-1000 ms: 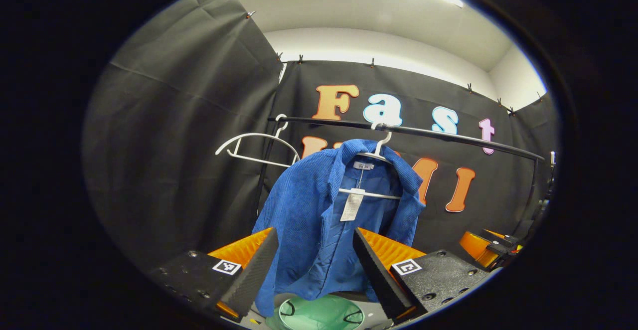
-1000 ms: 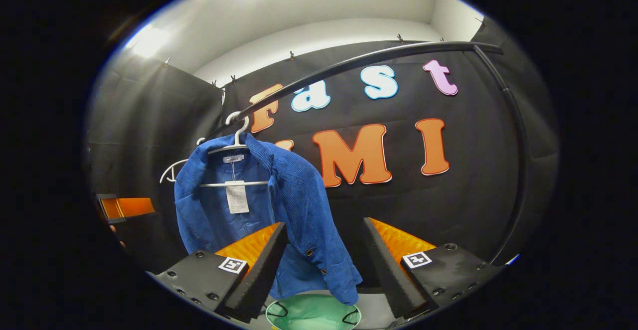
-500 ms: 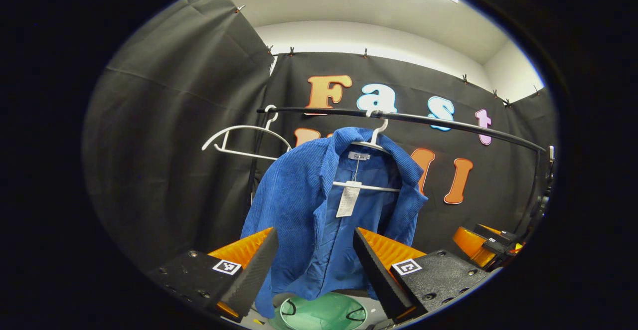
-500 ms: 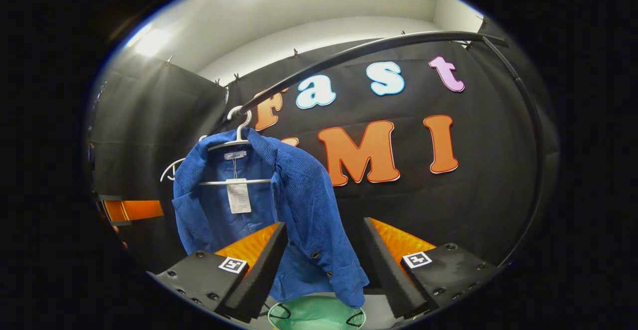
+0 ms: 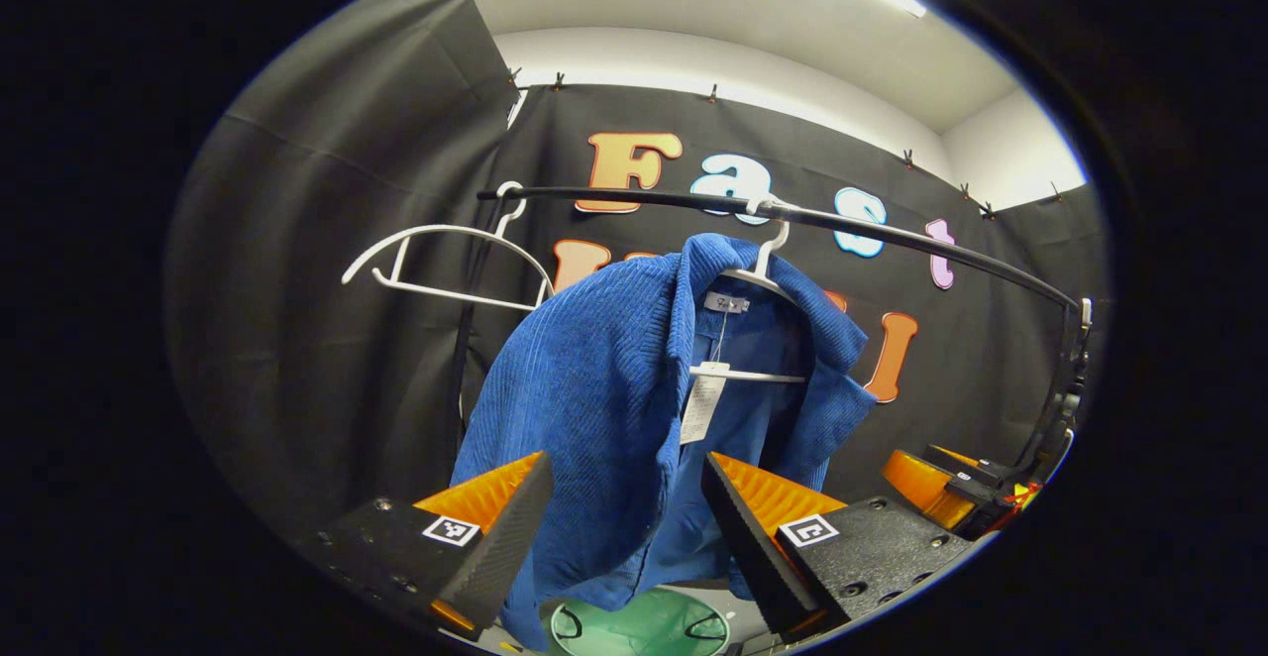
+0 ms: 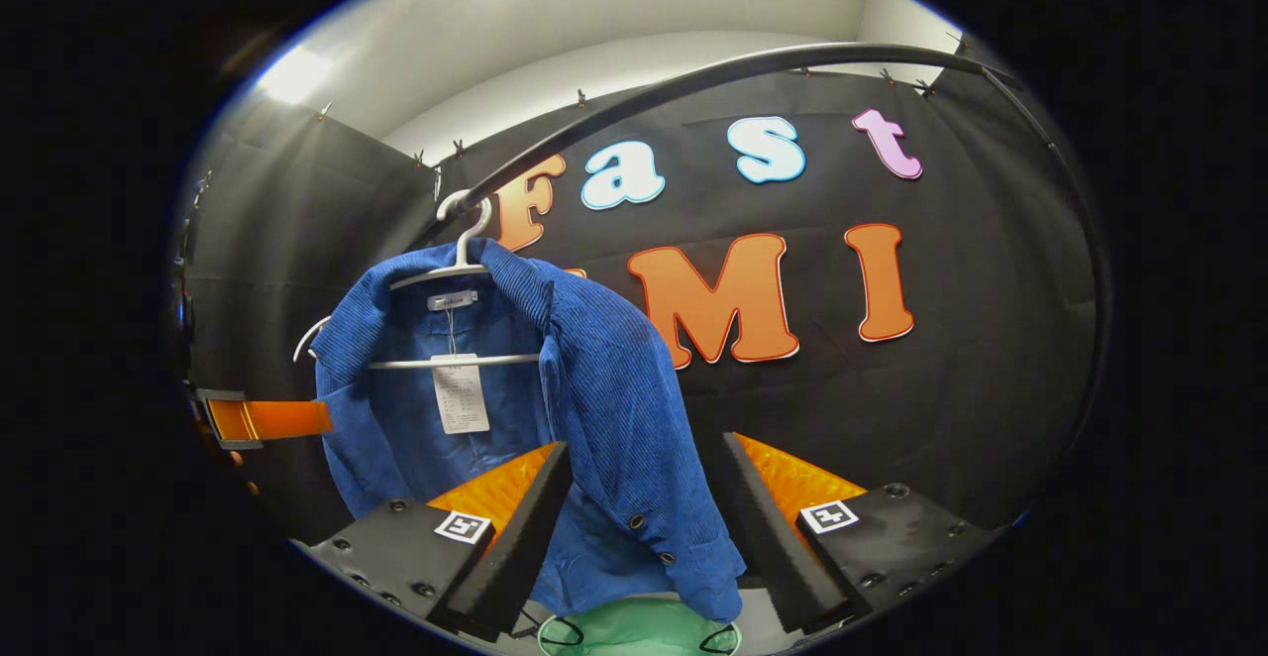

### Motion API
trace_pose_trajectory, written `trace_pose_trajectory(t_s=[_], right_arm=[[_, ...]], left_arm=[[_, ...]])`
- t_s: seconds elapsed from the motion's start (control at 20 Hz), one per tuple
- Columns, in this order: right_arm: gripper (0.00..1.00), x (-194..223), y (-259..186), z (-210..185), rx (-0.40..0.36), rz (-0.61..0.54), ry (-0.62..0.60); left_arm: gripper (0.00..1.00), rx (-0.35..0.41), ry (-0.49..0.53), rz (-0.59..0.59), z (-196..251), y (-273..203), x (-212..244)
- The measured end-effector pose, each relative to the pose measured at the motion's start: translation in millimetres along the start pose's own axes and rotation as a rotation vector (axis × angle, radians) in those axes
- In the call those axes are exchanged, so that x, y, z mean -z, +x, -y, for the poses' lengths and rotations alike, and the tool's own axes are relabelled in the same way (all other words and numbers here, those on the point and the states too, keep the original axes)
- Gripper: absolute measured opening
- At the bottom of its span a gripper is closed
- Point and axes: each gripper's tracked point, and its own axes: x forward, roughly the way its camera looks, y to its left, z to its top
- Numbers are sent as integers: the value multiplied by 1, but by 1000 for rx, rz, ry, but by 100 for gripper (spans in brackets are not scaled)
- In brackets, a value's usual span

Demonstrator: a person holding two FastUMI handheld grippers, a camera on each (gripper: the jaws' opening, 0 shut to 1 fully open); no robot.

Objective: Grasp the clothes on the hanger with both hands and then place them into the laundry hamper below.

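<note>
Jacket (image 5: 604, 408) on hanger (image 5: 758, 274), rail (image 5: 892, 235), above hamper (image 5: 644, 626) | we hold left gripper (image 5: 624, 522) and right gripper (image 6: 644, 527) with jaws spread, empty | jacket dead ahead of both, hanging lengthwise downward, neither clearly nearer.

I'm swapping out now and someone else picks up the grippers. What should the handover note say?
Left gripper: open, empty, fingers either side of the blue jacket's lower front, not closed on it.
Right gripper: open, empty, at the jacket's buttoned edge.
The jacket hangs on a white hanger on the black rail; the green hamper sits below it. An empty hanger hangs beside it.
Done: nothing grasped yet.
Left: grip the jacket with both, pull it off, drop it in the hamper.
</note>
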Motion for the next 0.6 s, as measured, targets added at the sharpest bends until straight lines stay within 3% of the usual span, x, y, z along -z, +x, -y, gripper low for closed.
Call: trace_pose_trajectory(t_s=[0.35,0.6], right_arm=[[98,11,56,-27,-47,-3,-3],[98,15,93,-34,-77,-15,2]], left_arm=[[95,66,23,-22,-11,34,4],[95,69,48,-15,-11,50,3]])
